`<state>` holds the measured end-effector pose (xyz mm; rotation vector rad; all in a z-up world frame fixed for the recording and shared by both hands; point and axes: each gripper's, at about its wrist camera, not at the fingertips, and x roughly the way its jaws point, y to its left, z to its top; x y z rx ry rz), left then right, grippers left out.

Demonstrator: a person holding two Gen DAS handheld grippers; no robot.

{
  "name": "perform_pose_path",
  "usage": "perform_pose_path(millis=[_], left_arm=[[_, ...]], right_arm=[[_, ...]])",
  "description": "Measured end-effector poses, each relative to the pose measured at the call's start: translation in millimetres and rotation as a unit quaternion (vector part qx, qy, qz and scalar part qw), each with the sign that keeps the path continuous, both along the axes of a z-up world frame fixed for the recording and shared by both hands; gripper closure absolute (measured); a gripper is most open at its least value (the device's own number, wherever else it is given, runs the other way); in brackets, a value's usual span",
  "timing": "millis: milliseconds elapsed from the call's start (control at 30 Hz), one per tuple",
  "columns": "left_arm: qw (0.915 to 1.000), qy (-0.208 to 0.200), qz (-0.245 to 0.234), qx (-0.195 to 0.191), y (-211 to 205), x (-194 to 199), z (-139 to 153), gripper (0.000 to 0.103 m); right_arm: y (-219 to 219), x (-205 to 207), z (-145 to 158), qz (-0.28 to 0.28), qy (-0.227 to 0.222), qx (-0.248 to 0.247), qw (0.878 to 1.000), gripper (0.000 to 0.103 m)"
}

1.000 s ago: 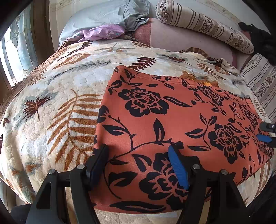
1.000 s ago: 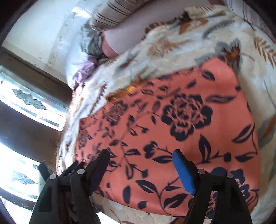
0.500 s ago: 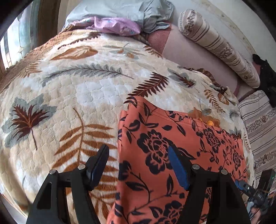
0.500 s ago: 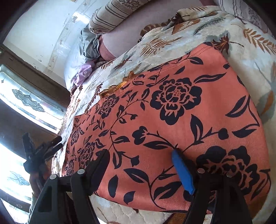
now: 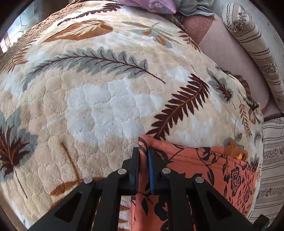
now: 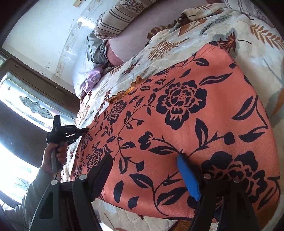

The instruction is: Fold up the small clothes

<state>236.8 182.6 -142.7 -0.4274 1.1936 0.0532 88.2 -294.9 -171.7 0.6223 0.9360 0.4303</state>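
An orange garment with black flowers [image 6: 186,124] lies flat on the leaf-patterned blanket [image 5: 106,99]. In the left wrist view the garment [image 5: 204,170] fills the lower right. My left gripper [image 5: 143,156] is shut on its far left corner. It also shows in the right wrist view [image 6: 83,132], held by a hand at the garment's left edge. My right gripper [image 6: 143,170] is open, its jaws wide apart over the garment's near edge, with nothing between them.
Striped bolster pillows [image 5: 255,51] and a pink sheet [image 5: 229,58] lie at the bed's head. A purple cloth [image 5: 152,5] and grey pillow [image 6: 83,60] sit at the far corner. A window [image 6: 28,104] stands on the left.
My left gripper has moved from the garment's near edge to its far left corner and shut on it. My right gripper has dropped closer to the near edge, still open.
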Motion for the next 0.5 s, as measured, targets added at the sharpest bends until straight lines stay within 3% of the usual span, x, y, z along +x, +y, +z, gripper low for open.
perform_pose_path(millis=[200,333,433,500], left_arm=[[0.9999,-0.009,0.004,-0.005,5.8,-3.4,-0.8,0.092],[0.9978,-0.024,-0.019,0.058,-0.5,-6.5,5.4,0.092],[0.9983,-0.026,-0.007,0.051,5.8,-5.2,3.2,0.092],[0.9973,-0.028,-0.016,0.066,3.6,-5.4,4.8,0.092]], right_arm=[[-10.2,-0.6,-0.2,-0.009,0.009,0.031,0.999,0.025],[-19.9,-6.1,11.6,-0.037,0.010,0.026,0.999,0.025],[-33.3,-11.5,18.5,-0.066,0.009,0.045,0.997,0.025],[-39.7,-13.5,22.0,-0.072,0.010,0.056,0.996,0.025]])
